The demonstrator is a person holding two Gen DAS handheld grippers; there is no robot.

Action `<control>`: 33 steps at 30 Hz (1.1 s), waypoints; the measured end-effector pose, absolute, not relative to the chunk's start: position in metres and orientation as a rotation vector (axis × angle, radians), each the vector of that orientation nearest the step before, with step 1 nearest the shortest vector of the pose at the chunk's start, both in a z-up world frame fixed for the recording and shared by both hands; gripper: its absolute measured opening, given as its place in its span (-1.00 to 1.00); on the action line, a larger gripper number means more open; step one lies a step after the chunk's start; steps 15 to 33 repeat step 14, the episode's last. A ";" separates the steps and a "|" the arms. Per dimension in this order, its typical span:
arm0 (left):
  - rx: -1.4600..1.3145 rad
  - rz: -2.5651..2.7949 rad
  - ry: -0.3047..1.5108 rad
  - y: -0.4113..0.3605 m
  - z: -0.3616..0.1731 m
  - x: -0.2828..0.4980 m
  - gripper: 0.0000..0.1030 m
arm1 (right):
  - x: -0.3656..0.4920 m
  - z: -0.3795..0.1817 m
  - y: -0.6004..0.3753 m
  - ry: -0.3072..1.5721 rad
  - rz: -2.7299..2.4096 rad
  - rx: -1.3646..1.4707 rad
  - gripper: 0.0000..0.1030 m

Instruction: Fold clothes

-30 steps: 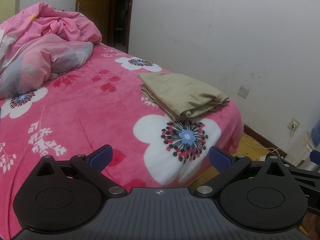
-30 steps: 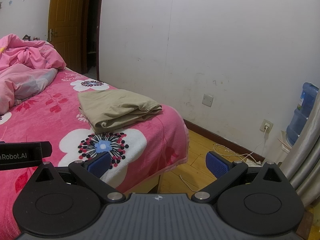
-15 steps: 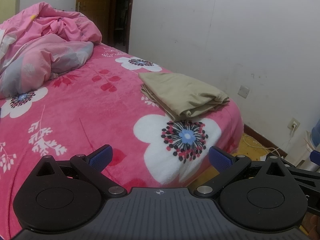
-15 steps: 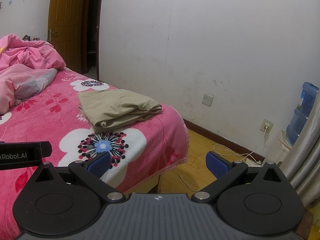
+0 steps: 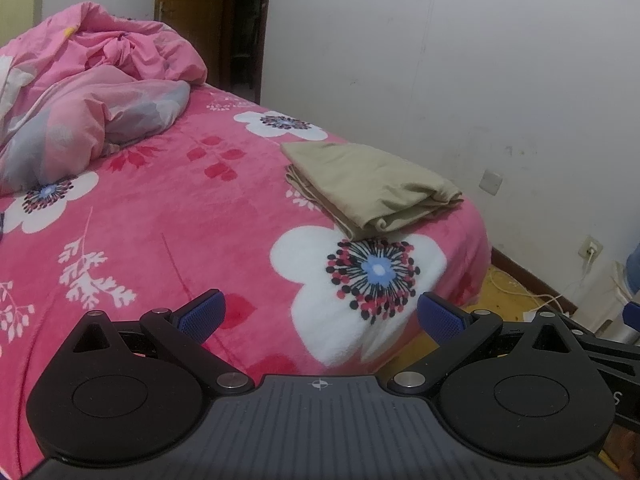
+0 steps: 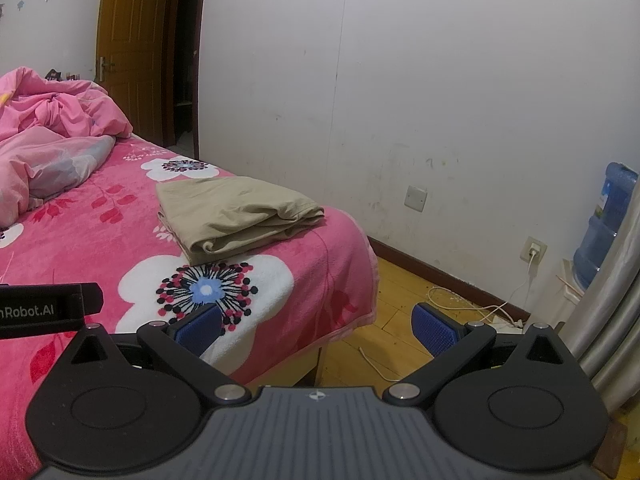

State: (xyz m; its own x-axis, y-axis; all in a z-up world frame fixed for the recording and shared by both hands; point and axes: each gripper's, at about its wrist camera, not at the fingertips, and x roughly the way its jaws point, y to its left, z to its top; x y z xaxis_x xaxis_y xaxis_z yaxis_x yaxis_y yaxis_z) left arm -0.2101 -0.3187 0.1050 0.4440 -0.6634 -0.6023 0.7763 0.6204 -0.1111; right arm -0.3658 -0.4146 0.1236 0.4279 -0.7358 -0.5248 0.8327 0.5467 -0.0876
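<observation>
A folded beige garment (image 5: 372, 186) (image 6: 236, 212) lies flat on the pink flowered bed cover (image 5: 192, 216) (image 6: 120, 240), near the bed's right corner. My left gripper (image 5: 320, 316) hovers open over the near part of the bed, well short of the garment, with nothing between its blue pads (image 5: 202, 314). My right gripper (image 6: 316, 326) is open too, held above the bed's near corner and the floor, empty. Part of the left gripper's body (image 6: 44, 310) shows at the left edge of the right wrist view.
A crumpled pink duvet (image 5: 88, 112) (image 6: 52, 148) fills the far left of the bed. A white wall runs along the right, with a wooden door (image 6: 136, 64) at the back. Cables (image 6: 472, 304), a water bottle (image 6: 604, 224) and a curtain (image 6: 612, 320) stand on the wooden floor at right.
</observation>
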 end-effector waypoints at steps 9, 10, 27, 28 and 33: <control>0.189 -0.898 0.658 -0.318 0.105 -0.210 1.00 | -0.366 0.123 -0.414 0.552 -0.987 0.194 1.00; 0.189 -0.898 0.657 -0.318 0.105 -0.210 1.00 | -0.366 0.123 -0.414 0.552 -0.987 0.194 1.00; 0.188 -0.898 0.655 -0.318 0.106 -0.210 1.00 | -0.366 0.123 -0.414 0.551 -0.986 0.193 1.00; 0.188 -0.898 0.655 -0.318 0.106 -0.210 1.00 | -0.366 0.123 -0.414 0.551 -0.986 0.193 1.00; 0.188 -0.898 0.655 -0.318 0.106 -0.210 1.00 | -0.366 0.123 -0.414 0.551 -0.986 0.193 1.00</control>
